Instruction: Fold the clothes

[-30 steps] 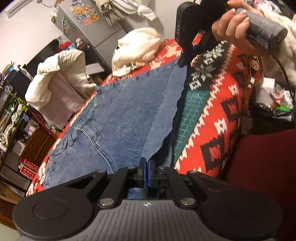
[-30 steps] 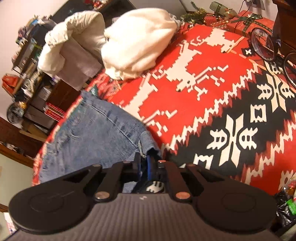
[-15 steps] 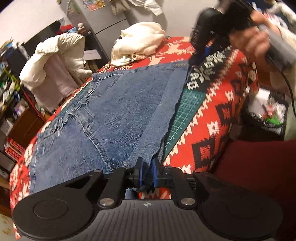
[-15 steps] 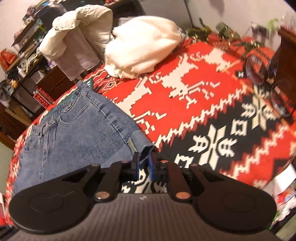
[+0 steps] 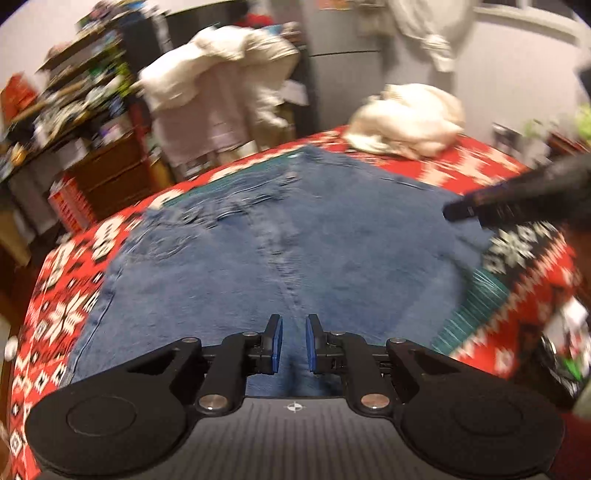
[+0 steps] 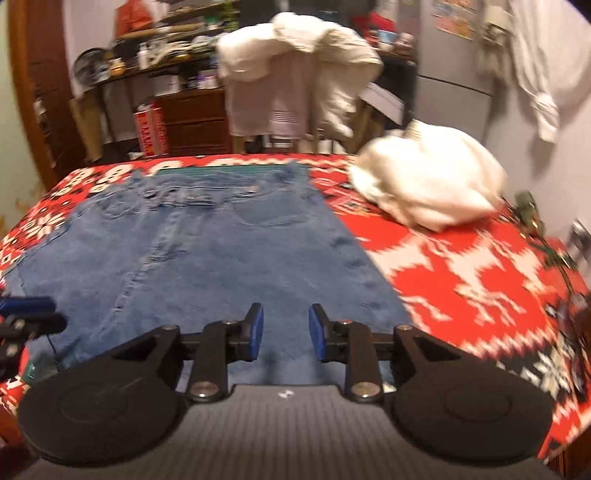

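The jeans lie flat on the tabletop: heavy, stiff denim, best pinched at a hem or corner. Each hand-held gripper, left and right, hovers parted and empty.

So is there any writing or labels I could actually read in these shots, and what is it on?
None can be read.
Red box by the dresser: white lettering, too blurred.
Papers on the grey fridge: too small and blurred.
Emblem on the right gripper body: a mark, not text.
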